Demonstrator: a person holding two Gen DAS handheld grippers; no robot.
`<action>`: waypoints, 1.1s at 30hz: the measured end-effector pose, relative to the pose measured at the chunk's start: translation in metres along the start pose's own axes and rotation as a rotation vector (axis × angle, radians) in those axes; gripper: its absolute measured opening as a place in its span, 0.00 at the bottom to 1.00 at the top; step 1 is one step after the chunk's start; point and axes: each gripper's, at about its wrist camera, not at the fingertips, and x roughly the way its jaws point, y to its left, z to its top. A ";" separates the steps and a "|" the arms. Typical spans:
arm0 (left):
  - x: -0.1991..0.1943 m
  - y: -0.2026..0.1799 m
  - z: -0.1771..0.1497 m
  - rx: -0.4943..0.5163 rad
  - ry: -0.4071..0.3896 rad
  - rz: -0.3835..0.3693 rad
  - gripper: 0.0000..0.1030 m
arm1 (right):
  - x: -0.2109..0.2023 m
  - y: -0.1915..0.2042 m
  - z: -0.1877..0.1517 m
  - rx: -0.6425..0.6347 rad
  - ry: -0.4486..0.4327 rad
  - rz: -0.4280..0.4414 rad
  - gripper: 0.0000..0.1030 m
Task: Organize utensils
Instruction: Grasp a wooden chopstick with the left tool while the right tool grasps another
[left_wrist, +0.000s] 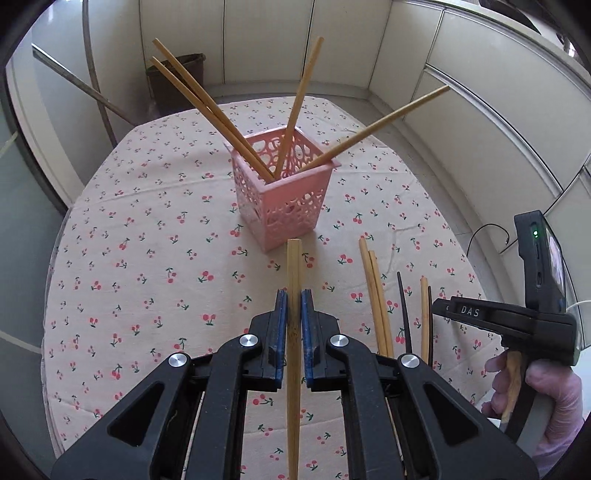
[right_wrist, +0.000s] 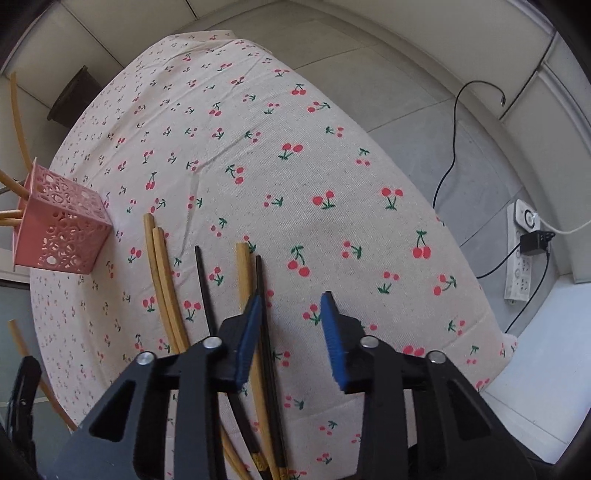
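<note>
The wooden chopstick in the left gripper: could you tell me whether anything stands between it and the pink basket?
Nothing visible does. Only bare cherry-print cloth lies between the held chopstick and the pink basket; four chopsticks already lean inside it.

Four chopsticks (left_wrist: 221, 114) lean in pink basket (left_wrist: 284, 195); others (left_wrist: 376, 295) lie beside.

You get soft, even daylight in both views, bright enough to read every cherry on the tablecloth (left_wrist: 155, 206). Shadows are faint and short; the pink basket (left_wrist: 284, 192) casts almost none. No harsh glare, only a mild sheen on the far wall panels (left_wrist: 258, 40). Fisheye bending curves the straight edges strongly, and black vignettes fill the corners. The right wrist view is slightly soft.
</note>
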 end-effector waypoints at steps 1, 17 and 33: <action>-0.001 0.002 -0.001 -0.002 -0.001 0.001 0.07 | 0.000 0.000 0.000 0.001 -0.003 -0.002 0.31; 0.005 0.011 0.003 -0.037 0.011 -0.012 0.07 | 0.001 0.015 0.008 0.014 0.029 0.248 0.26; 0.012 0.011 0.002 -0.043 0.030 -0.009 0.07 | 0.004 0.016 0.006 -0.030 0.024 0.144 0.26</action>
